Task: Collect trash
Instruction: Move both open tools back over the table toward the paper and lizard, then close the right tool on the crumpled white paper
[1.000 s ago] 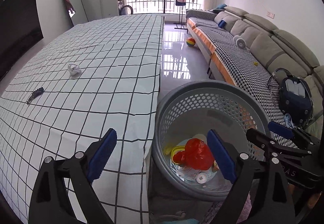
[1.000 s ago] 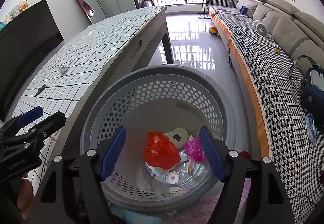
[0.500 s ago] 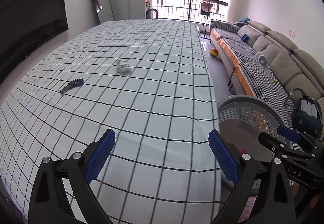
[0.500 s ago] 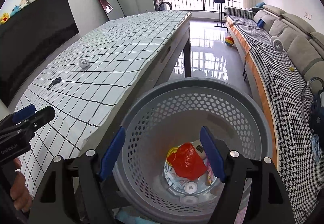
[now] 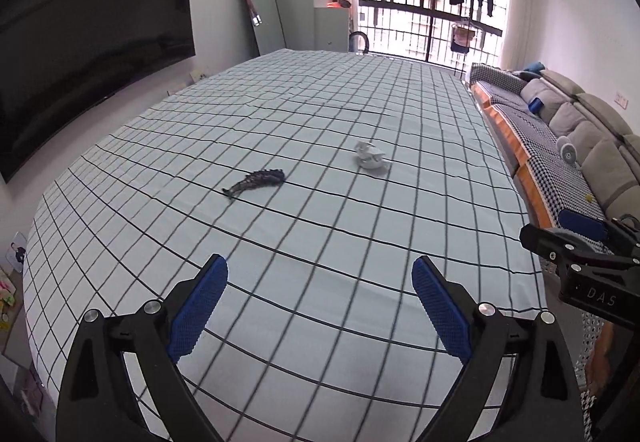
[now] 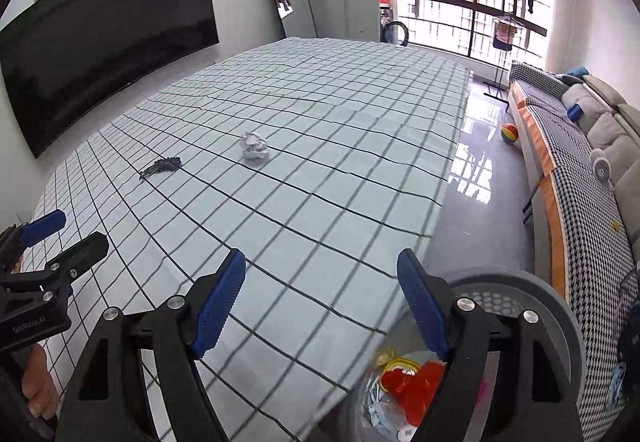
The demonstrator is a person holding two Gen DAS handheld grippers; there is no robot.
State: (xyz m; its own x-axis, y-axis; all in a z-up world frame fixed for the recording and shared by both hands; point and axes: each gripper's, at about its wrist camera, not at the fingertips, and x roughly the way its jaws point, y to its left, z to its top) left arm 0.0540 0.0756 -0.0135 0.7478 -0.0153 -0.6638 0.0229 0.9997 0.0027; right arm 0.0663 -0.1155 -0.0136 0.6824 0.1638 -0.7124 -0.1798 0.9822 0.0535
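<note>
A crumpled white paper point(image 5: 370, 155) and a dark wrapper strip point(image 5: 256, 181) lie mid-table on the checked cloth; both also show in the right wrist view, the paper point(image 6: 254, 146) and the strip point(image 6: 161, 167). My left gripper point(image 5: 319, 308) is open and empty above the table's near part. My right gripper point(image 6: 321, 304) is open and empty over the table's right edge. The grey perforated basket point(image 6: 556, 306) stands on the floor below it, holding red plastic trash point(image 6: 416, 380) and other scraps.
A long sofa point(image 5: 580, 146) runs along the right wall. A large black screen point(image 5: 80, 54) hangs on the left wall. A coloured ball point(image 6: 509, 133) lies on the glossy floor between table and sofa. The right gripper shows in the left view point(image 5: 580, 242).
Both grippers have swung from over the basket to the left and up, towards the table. The basket has dropped out of the left view. Both stay open.
</note>
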